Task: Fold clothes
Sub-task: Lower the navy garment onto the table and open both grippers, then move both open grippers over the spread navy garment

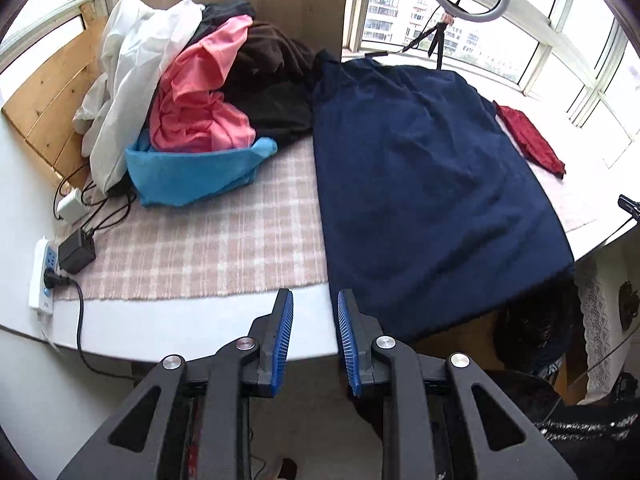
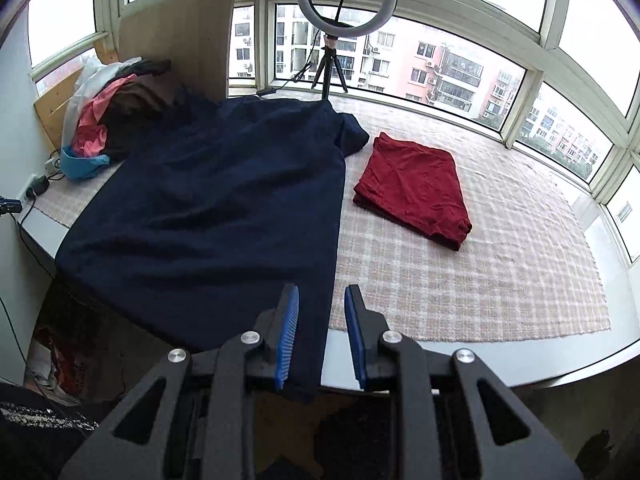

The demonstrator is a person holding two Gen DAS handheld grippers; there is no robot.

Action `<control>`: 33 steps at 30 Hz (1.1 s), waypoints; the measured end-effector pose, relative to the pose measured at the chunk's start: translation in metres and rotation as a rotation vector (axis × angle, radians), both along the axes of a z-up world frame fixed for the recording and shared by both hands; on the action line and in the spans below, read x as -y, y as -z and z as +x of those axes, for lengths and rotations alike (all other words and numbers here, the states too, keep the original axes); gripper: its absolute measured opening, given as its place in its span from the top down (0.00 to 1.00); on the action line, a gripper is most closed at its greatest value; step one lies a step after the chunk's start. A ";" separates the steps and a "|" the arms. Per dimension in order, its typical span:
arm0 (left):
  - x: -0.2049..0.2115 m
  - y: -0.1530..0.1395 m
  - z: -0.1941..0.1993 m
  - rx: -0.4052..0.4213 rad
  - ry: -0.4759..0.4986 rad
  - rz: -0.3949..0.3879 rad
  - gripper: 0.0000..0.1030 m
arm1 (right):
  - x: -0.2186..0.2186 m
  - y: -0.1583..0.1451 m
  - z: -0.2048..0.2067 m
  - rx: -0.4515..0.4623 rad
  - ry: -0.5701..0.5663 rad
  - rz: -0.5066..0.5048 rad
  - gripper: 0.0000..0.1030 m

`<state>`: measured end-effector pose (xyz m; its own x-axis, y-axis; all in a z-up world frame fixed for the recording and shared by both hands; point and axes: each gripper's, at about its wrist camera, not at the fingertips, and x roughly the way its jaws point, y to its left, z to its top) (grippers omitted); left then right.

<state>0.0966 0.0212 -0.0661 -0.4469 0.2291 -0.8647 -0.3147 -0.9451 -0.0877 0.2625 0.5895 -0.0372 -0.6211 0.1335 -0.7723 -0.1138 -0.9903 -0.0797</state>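
- Hanging over the near table edge, the hem of the navy garment [image 2: 224,216] is seen just below both grippers.
- The left gripper [image 1: 315,340] and the right gripper [image 2: 322,336] are held apart and empty, one above each near corner, equally close.
- The garment's long axis is laid near to far on the checked mat [image 2: 480,280].
- A folded red garment [image 2: 416,188] is placed to the right.
- A clothes pile [image 1: 192,96] is heaped far left; no containers are seen.
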 end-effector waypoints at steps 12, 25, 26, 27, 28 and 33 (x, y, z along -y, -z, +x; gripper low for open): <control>-0.080 0.005 -0.177 -0.062 0.095 0.143 0.77 | 0.028 -0.043 -0.184 -0.081 0.030 -0.024 0.77; -0.251 0.041 -0.204 0.050 0.397 0.166 0.77 | -0.095 0.039 -0.270 0.074 0.135 -0.064 0.66; -0.259 0.045 -0.203 0.055 0.395 0.151 0.77 | -0.103 0.048 -0.280 0.085 0.123 -0.079 0.63; -0.266 0.049 -0.202 0.062 0.386 0.135 0.77 | -0.112 0.058 -0.290 0.096 0.111 -0.093 0.61; -0.270 0.054 -0.203 0.074 0.368 0.122 0.77 | -0.119 0.070 -0.302 0.105 0.093 -0.101 0.61; -0.279 0.090 -0.208 0.165 0.235 0.064 0.77 | -0.156 0.135 -0.365 0.162 0.013 -0.170 0.61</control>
<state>-0.1116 0.3005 -0.1560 -0.2298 0.3659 -0.9018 -0.5007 -0.8390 -0.2128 -0.1023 0.7457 -0.1720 -0.4861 0.0004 -0.8739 -0.1258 -0.9896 0.0695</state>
